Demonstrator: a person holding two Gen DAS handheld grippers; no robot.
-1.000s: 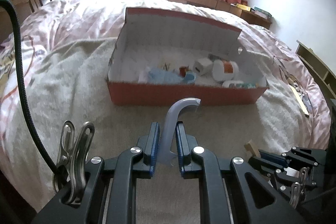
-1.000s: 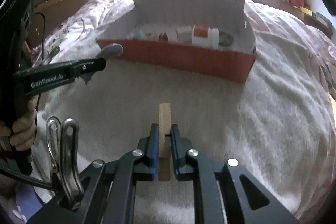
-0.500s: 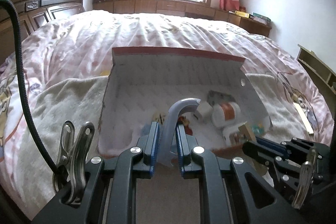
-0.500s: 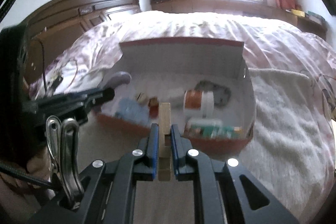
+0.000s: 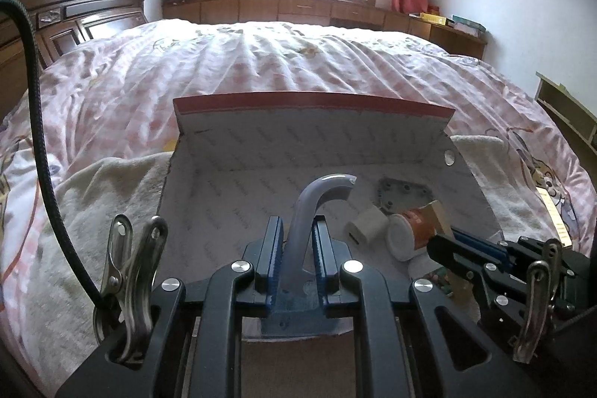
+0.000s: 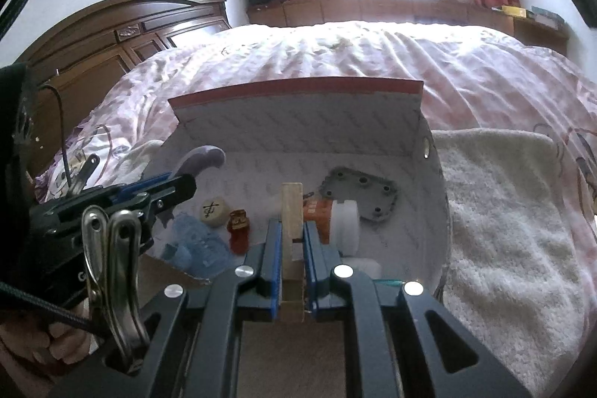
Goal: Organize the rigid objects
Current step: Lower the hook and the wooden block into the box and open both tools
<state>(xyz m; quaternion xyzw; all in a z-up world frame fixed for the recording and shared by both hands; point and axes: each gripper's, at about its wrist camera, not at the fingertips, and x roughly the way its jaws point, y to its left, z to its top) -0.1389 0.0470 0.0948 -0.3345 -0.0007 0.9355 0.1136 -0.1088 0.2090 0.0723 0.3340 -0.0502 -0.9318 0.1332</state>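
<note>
My left gripper [image 5: 294, 230] is shut on a translucent grey plastic hook [image 5: 321, 191], whose curved tip hangs over the open red cardboard box [image 5: 313, 101]. In the right wrist view my right gripper [image 6: 291, 234] is shut on a wooden clothespin [image 6: 291, 207], held above the box's front edge. The left gripper [image 6: 179, 183] and the hook [image 6: 203, 157] show at the left of that view; the right gripper [image 5: 447, 241] shows at the right of the left wrist view. Inside the box lie an orange-and-white bottle [image 6: 335, 219], a grey plate [image 6: 360, 191], a round wooden piece [image 6: 213, 209], a small brown bottle [image 6: 238, 230] and a blue plastic item [image 6: 197, 243].
The box sits on a white towel [image 6: 500, 219] spread over a pink quilt [image 5: 298, 62] on the bed. A dark wooden headboard [image 6: 123, 32] stands at the left. A window with curtains and a low wooden cabinet [image 5: 298, 10] run along the far wall. A person's hand [image 6: 63, 342] grips the left handle.
Both grippers have travelled forward and slightly up, from the towel in front of the box to above its front edge. The box's inside now fills both views. Both grips are unchanged.
</note>
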